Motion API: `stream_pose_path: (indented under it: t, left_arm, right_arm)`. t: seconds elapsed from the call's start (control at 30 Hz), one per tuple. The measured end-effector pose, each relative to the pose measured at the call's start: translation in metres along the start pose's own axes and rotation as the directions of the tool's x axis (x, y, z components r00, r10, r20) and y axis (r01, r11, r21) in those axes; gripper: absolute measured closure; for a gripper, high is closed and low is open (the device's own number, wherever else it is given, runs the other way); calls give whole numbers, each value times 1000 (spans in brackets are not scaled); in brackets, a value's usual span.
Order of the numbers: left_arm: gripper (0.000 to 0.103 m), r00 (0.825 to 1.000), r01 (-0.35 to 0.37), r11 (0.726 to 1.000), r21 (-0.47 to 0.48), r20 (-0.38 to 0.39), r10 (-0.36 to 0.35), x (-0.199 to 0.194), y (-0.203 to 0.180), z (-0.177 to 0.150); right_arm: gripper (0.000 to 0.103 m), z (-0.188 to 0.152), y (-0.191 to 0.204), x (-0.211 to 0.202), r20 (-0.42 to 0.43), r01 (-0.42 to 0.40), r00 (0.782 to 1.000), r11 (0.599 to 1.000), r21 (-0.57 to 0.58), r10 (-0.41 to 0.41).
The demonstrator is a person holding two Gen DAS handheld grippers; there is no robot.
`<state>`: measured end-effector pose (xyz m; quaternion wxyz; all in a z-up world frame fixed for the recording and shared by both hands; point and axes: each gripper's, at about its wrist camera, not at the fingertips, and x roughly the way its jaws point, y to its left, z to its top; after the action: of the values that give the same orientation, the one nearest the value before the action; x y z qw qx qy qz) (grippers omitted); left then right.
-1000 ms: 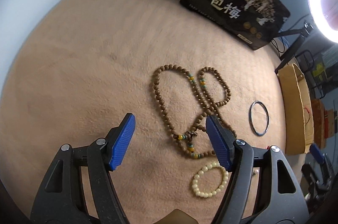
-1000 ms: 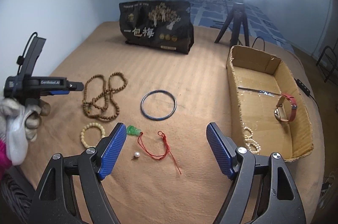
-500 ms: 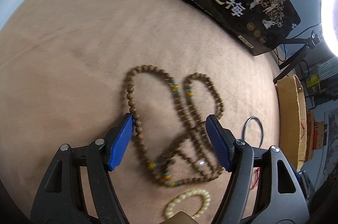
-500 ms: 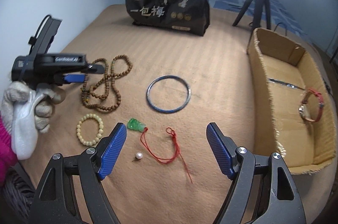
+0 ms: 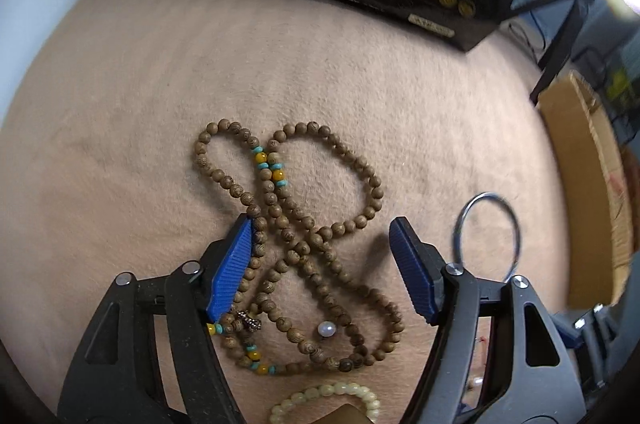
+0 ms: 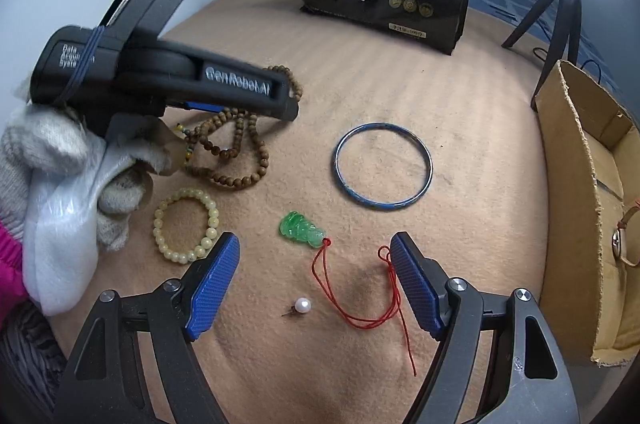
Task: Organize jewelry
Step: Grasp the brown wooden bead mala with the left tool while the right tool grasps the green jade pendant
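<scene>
The wooden bead necklace [image 5: 304,248] lies looped on the tan blanket [image 5: 120,84], and the left gripper [image 5: 320,264] straddles its crossed strands, jaws just closing yet still wide, its left pad touching the beads without clamping them. The right gripper [image 6: 314,284] hangs open and empty over the pearl stud [image 6: 302,304] and red cord [image 6: 360,304], between the cream bead bracelet [image 6: 186,226] and the cardboard box [image 6: 576,192].
</scene>
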<state>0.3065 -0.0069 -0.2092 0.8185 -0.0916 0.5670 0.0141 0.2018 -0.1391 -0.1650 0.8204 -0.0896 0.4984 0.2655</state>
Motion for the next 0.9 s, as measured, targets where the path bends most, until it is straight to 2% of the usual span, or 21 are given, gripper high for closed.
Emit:
stream_pose_path:
  t: [0.17, 0.33, 0.4, 0.47, 0.57, 0.63, 0.67, 0.77, 0.9]
  left_arm:
    - [58, 997, -73, 996, 50, 28, 72, 3, -8, -6]
    - [75, 996, -81, 996, 37, 43, 80, 2, -12, -8]
    - [79, 996, -78, 997, 30, 44, 76, -2, -2, -10]
    - [80, 997, -71, 997, 25, 44, 70, -1, 1, -10]
    - [85, 997, -63, 998, 25, 44, 62, 1, 10, -7]
    - [87, 998, -55, 998, 19, 44, 54, -2, 16, -8]
    - [90, 998, -54, 998, 15, 43, 53, -6, 19, -7]
    - [92, 998, -42, 999, 5, 42, 41, -8, 25, -7]
    - [92, 999, -12, 1000, -13, 39, 13, -17, 29, -5]
  right_arm:
    - [29, 0, 3, 7, -4, 8, 1000, 1000, -7, -8]
    - [30, 3, 7, 17, -14, 31, 999, 1000, 0, -31]
    - [41, 4, 8, 23, -31, 25, 999, 1000, 16, -24]
    - [48, 4, 10, 29, -52, 36, 998, 999, 19, -35]
    - [51, 3, 14, 34, -59, 65, 996, 998, 0, -65]
    - [65, 2, 13, 34, -55, 70, 996, 998, 6, -70]
    - [76, 2, 11, 34, -53, 62, 997, 998, 18, -61]
    - [76, 0, 6, 33, -44, 33, 999, 998, 48, -31]
    - [76, -1, 6, 29, -32, 30, 999, 998, 48, -29]
